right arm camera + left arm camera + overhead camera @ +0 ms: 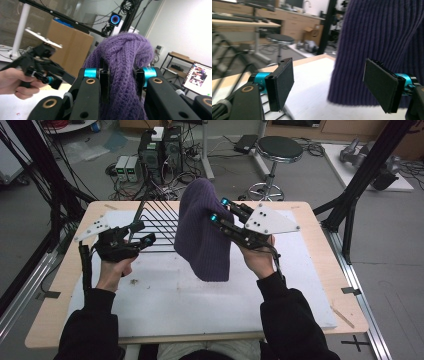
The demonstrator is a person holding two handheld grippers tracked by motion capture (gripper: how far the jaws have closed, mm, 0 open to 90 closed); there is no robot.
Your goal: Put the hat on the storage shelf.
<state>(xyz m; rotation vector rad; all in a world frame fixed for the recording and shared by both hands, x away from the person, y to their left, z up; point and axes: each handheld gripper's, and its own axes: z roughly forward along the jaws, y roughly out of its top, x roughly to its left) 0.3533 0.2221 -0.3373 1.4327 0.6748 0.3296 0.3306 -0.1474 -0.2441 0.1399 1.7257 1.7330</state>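
A purple knitted garment [203, 231] hangs in the air over the middle of the table, its lower edge near the white mat [165, 300]. My right gripper [218, 210] is shut on its upper part; in the right gripper view the knit [121, 72] is bunched between the two jaws. My left gripper [145, 233] is open at the left, just above the black wire rack [159, 222], with nothing between its pads [283, 83]. From the left gripper view the hanging knit [382, 45] is close ahead on the right.
The wire rack stands at the back left of the mat. The wooden table [320, 245] shows around the mat. Behind the table are computer boxes [160, 147], cables and a black stool [279, 150]. Black frame posts [370, 175] rise at both sides.
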